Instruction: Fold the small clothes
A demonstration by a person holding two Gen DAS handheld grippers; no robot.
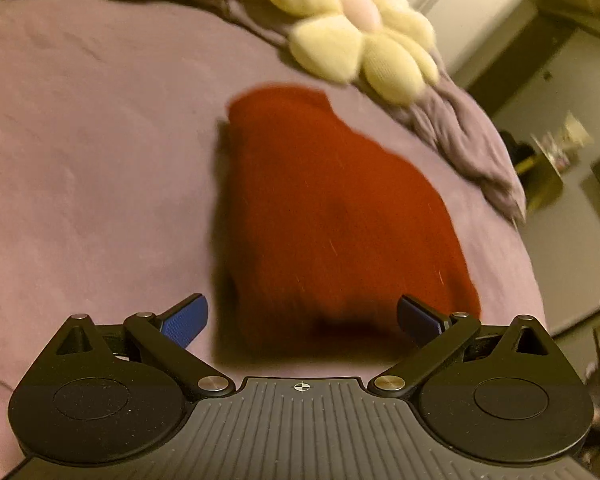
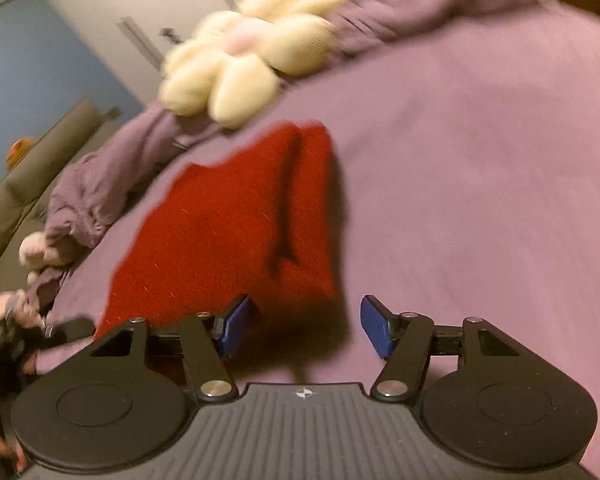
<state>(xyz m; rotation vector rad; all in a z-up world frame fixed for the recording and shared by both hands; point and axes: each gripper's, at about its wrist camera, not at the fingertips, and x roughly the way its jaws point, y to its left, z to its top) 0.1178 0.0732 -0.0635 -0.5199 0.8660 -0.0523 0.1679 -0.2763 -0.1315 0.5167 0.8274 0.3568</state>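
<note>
Bed (image 1: 80,140): bears everything else.
Garment (image 1: 332,216): lies folded on the bed, in front of both grippers.
Flower cushion (image 1: 352,28): behind the garment, near it, resting on the bunched blanket.
Bunched blanket (image 1: 468,136): runs along the bed's far edge, behind the garment.
Left gripper (image 1: 302,320): over the garment's near edge.
Right gripper (image 2: 304,328): over the garment's near corner.

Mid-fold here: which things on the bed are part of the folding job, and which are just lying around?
Job:
- red garment, lying on the bed
- left gripper, open
- right gripper, open

Lying about:
- flower-shaped cushion
- bunched purple blanket at the bed's edge
- purple bedsheet underneath
</note>
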